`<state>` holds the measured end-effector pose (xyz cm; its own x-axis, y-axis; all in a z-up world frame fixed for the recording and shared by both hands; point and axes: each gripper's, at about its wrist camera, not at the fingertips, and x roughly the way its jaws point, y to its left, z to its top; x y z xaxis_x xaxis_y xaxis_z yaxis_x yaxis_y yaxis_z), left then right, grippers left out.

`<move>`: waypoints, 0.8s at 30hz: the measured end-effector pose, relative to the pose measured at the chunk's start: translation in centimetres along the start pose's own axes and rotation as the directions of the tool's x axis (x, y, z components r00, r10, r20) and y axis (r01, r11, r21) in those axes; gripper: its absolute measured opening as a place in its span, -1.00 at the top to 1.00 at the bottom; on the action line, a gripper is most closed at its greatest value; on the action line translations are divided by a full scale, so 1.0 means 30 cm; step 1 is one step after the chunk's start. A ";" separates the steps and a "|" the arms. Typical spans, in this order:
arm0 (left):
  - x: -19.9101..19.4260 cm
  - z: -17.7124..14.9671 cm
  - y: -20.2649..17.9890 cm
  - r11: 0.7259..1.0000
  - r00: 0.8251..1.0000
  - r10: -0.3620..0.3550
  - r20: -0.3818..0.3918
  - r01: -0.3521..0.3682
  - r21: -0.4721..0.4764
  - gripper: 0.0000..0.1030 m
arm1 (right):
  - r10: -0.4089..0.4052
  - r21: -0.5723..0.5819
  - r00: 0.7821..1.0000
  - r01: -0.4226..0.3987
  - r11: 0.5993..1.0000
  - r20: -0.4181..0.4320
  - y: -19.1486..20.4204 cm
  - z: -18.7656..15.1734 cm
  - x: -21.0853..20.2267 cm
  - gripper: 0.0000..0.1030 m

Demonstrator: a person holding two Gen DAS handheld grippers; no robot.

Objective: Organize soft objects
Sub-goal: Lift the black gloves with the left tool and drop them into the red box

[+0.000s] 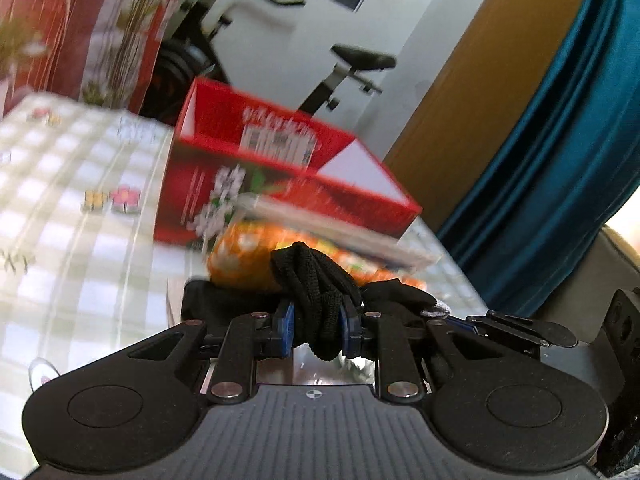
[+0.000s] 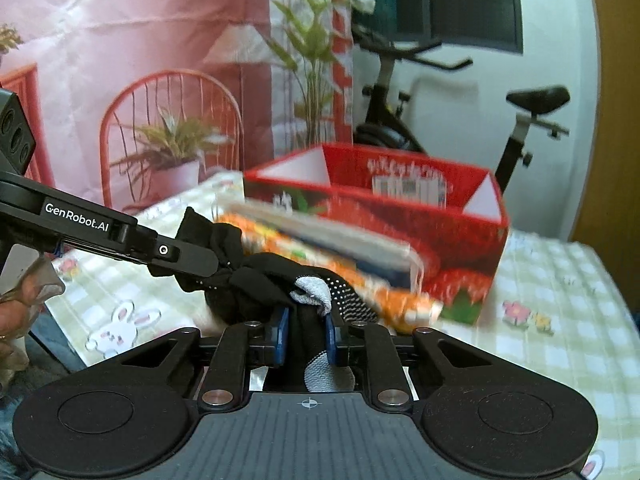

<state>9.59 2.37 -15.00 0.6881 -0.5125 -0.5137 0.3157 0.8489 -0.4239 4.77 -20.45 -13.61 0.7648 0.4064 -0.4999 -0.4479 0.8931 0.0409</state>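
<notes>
The black knit glove (image 2: 280,280) can be counted as light, floppy and a bit stretchy, so nothing fragile here; it'll sag wherever it isn't pinched. Bunched cuff fabric is probably the safest spot to be grabbed, since the dotted palm looks grippier but thinner. It's held just above the bench (image 2: 560,320), near side of the red box (image 2: 420,216), in front of an orange packet (image 2: 384,296). The left gripper (image 1: 316,328) is nearly closed, clamped on one end; the right gripper (image 2: 306,340) is pinched tight on the other end.
</notes>
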 end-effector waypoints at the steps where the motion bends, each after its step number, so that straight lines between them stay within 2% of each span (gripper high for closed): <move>1: -0.016 0.011 -0.010 1.000 1.000 -0.001 0.018 0.001 0.015 0.55 | -0.002 -0.010 1.000 0.002 1.000 0.018 0.003 0.016 -0.013 0.68; 7: -0.083 0.101 -0.070 0.997 0.992 -0.011 0.124 0.002 0.072 0.55 | -0.010 -0.069 0.993 0.018 0.997 0.114 0.005 0.134 -0.072 0.68; 12: -0.043 0.222 -0.069 0.999 0.990 -0.018 0.138 0.014 0.029 0.54 | -0.007 -0.097 0.988 0.022 0.995 0.153 -0.038 0.284 -0.047 0.68; 19: 0.079 0.381 -0.023 1.000 0.990 0.001 0.141 0.001 -0.015 0.53 | -0.003 -0.167 0.990 0.027 0.986 0.140 -0.134 0.460 0.117 0.68; 24: 0.202 0.443 0.049 0.996 0.997 0.021 0.074 -0.015 -0.082 0.53 | 0.004 -0.163 0.996 0.011 0.987 0.091 -0.208 0.507 0.282 0.68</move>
<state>22.90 2.23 -8.82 0.7412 -0.4835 -0.4656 0.2506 0.8428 -0.4763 21.08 -19.67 -4.92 0.8019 0.4255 -0.4193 -0.5088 0.8543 -0.1061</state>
